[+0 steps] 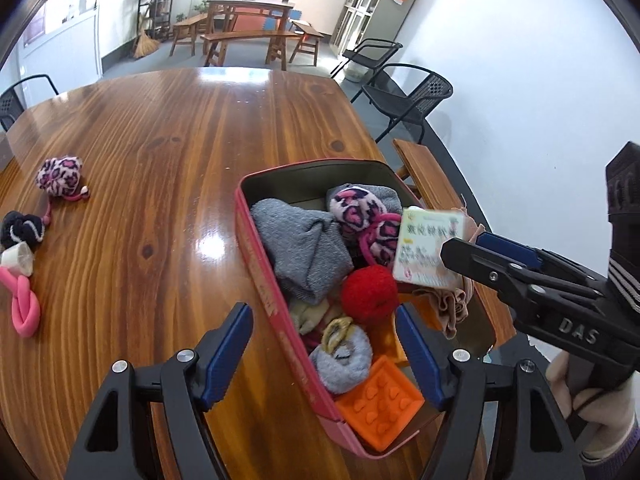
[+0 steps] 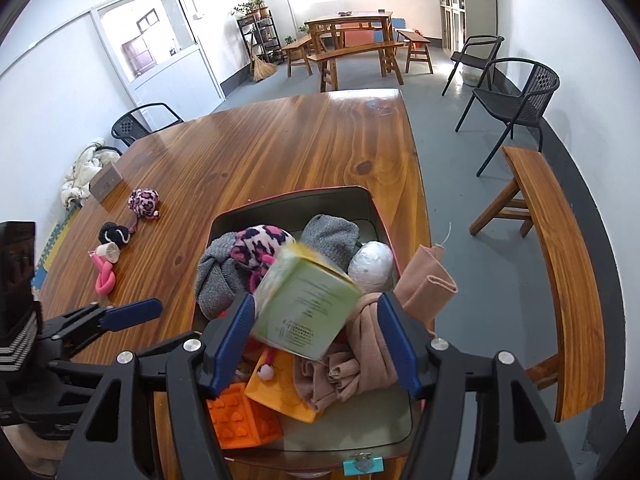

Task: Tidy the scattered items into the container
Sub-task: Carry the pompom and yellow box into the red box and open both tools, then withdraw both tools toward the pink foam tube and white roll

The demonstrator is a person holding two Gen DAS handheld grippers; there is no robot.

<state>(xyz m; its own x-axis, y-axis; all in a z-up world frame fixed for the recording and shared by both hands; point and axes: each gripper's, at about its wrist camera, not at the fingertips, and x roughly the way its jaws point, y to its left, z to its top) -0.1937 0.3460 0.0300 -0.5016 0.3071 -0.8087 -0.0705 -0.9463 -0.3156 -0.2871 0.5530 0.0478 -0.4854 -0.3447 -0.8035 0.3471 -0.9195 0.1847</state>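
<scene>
Pink container (image 1: 280, 320) sits at the table's (image 1: 160, 128) near right corner, already packed — grey knit (image 1: 304, 248), leopard-print scrunchie (image 1: 356, 208), red pom-pom (image 1: 369, 289), orange block (image 1: 380, 404), beige cloth (image 2: 372, 344). Right gripper (image 2: 316, 340) is over the container, jaws apart; a green-and-white carton (image 2: 304, 304) sits blurred and tilted between the pads, not clamped — contact unclear. Left gripper (image 1: 324, 356) straddles the container's near left rim, jaws wide, nothing held. Still loose near the table's left edge: second leopard scrunchie (image 1: 60, 178), black scrunchie (image 1: 22, 230), small white cup (image 1: 18, 260), pink knotted band (image 1: 24, 308).
</scene>
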